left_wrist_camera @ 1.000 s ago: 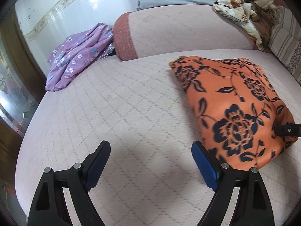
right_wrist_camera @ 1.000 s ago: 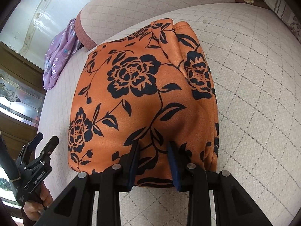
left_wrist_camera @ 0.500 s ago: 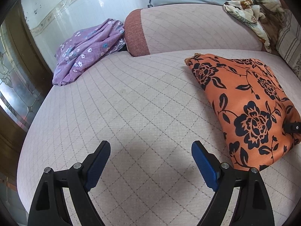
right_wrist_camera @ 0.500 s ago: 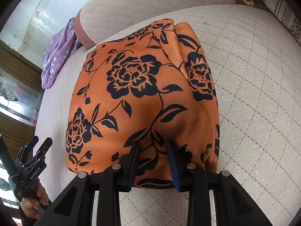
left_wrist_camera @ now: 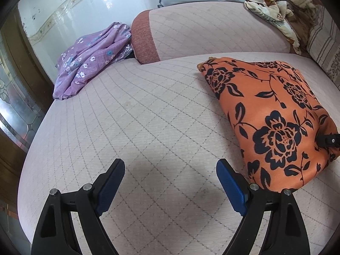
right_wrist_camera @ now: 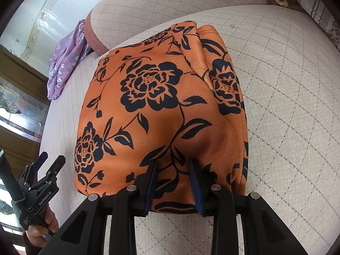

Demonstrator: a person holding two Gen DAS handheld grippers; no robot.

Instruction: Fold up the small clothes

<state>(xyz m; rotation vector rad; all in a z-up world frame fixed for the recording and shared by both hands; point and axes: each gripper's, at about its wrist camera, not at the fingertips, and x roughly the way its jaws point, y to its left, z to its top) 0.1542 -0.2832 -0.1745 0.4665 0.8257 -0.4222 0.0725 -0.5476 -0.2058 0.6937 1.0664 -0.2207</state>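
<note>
A folded orange garment with black flowers [right_wrist_camera: 161,110] lies on the quilted pink sofa seat [right_wrist_camera: 286,116]; it also shows at the right of the left wrist view [left_wrist_camera: 276,114]. My right gripper [right_wrist_camera: 173,165] is shut on the garment's near edge, its fingers pinching a ridge of cloth. My left gripper [left_wrist_camera: 170,176] is open and empty above the bare seat [left_wrist_camera: 148,116], left of the garment. It shows at the lower left of the right wrist view [right_wrist_camera: 50,159], held by a hand.
A crumpled purple flowered cloth [left_wrist_camera: 91,55] lies at the seat's far left by the armrest bolster [left_wrist_camera: 144,40]. A cream patterned cloth [left_wrist_camera: 276,6] and a striped cushion [left_wrist_camera: 323,42] sit at the back right. The seat edge drops off at left.
My left gripper has drawn back and to the left, away from the orange garment, still open. My right gripper has stayed shut on the garment's edge.
</note>
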